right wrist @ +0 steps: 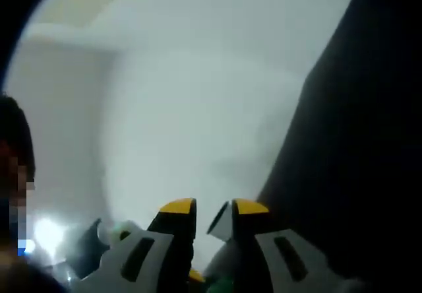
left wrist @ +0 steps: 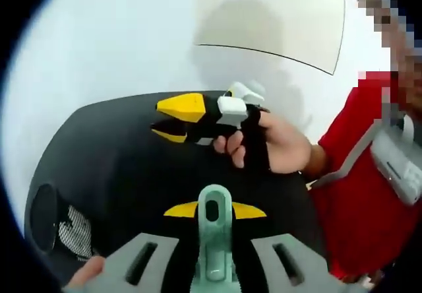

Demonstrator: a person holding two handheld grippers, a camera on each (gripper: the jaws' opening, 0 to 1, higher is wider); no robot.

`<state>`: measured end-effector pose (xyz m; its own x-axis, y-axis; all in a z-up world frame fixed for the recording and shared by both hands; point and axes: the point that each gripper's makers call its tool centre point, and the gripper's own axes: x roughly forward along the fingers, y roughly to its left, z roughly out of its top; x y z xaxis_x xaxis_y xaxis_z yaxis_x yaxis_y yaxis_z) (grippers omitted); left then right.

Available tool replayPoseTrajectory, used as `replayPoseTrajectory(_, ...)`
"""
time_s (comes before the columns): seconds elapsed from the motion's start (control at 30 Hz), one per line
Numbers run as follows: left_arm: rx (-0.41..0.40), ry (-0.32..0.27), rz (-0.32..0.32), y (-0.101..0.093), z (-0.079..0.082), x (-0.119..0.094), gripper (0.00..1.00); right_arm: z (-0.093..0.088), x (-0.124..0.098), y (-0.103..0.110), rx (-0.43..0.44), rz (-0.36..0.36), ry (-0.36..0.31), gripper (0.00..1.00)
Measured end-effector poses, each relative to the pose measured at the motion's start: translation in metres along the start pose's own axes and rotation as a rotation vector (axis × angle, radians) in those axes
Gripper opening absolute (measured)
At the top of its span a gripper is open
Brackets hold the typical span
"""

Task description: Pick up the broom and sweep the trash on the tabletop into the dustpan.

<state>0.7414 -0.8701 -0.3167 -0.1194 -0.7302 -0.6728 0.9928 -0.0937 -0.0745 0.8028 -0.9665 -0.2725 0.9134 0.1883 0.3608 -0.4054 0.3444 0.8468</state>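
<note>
Between left gripper (left wrist: 215, 210) fingers: green handle (left wrist: 214, 240), hang-hole end forward, clamped. Probably broom's; head out of sight. Likely light, stiff plastic, a bit slick, so grip shaft behind hole. Ahead of fingers: right gripper (left wrist: 158, 120), part open, empty, above black tabletop (left wrist: 119, 161).

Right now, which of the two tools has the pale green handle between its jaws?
The left tool: the pale green handle sits between its yellow tips. The right tool, in a gloved hand, has its jaws apart.
</note>
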Motion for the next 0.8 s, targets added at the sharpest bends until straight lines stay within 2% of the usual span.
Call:
replayPoseTrajectory(0.23, -0.004, -0.029, -0.004, 0.003, 0.001, 0.000, 0.15, 0.000, 0.000, 0.000, 0.001, 0.000, 0.000, 0.24)
replayPoseTrajectory(0.47, 0.004, -0.032, 0.005, 0.005, -0.002, -0.001, 0.13, 0.000, 0.000, 0.001, 0.001, 0.001, 0.000, 0.24)
replayPoseTrajectory(0.6, 0.012, -0.051, 0.028, 0.010, 0.001, -0.010, 0.13, -0.001, 0.000, 0.001, 0.000, -0.001, 0.002, 0.24)
replayPoseTrajectory(0.63, 0.021, -0.063, 0.046, 0.013, 0.003, -0.015, 0.13, -0.002, 0.000, 0.000, -0.004, -0.006, 0.008, 0.24)
replayPoseTrajectory(0.73, 0.040, -0.137, 0.157, 0.024, 0.007, -0.041, 0.11, -0.013, -0.002, -0.001, 0.024, -0.026, 0.072, 0.24)
replayPoseTrajectory(0.8, 0.123, -0.194, 0.288, 0.031, 0.003, -0.066, 0.09, -0.019, -0.003, -0.002, 0.053, -0.049, 0.111, 0.24)
